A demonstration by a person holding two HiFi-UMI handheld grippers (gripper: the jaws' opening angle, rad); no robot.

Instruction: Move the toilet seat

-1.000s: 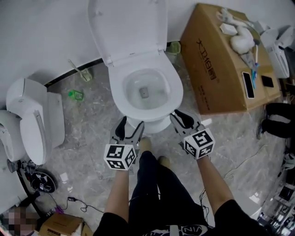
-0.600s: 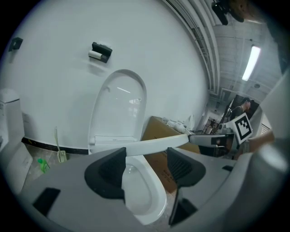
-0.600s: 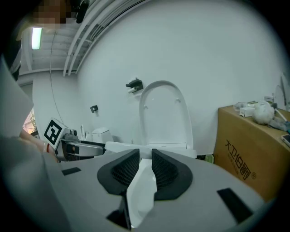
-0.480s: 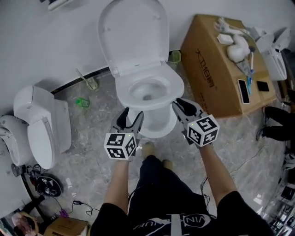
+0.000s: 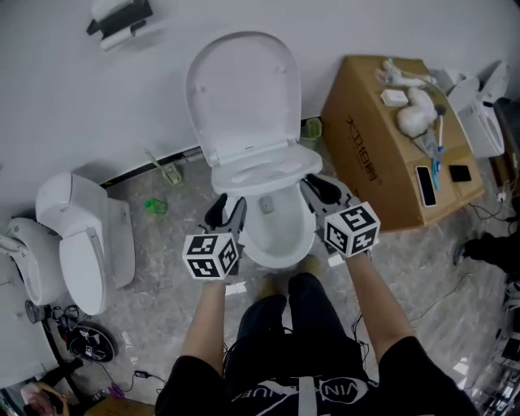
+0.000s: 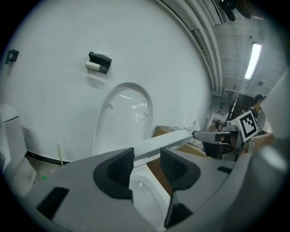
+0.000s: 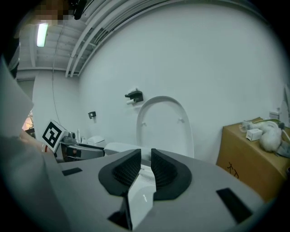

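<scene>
**Item 1. Toilet seat** (image 5: 227,177): white ring, centre of the head view. It sits partly raised, between the upright lid (image 5: 242,89) above it and the bowl (image 5: 280,240) below. It is gripped at both sides.

**Item 2. Left hand-held gripper** (image 5: 230,213): at the seat's left edge. In its own view the jaws (image 6: 146,165) are closed onto the seat rim (image 6: 158,144), which runs as a white bar across the gap at the pad tips. Part of the bowl shows below that bar.

**Item 3. Right hand-held gripper** (image 5: 317,188): at the seat's right edge. In its own view the jaws (image 7: 145,170) are nearly together, clamped on a thin white seat edge (image 7: 140,190).

**Item 4. Surroundings:**
- Cardboard box (image 5: 374,162), right of the toilet, with small objects on top.
- Second toilet (image 5: 81,244), at the left edge of the frame.
- Black-and-white wall fitting (image 5: 120,23), upper left.
- Grey marbled floor (image 5: 162,268).
</scene>
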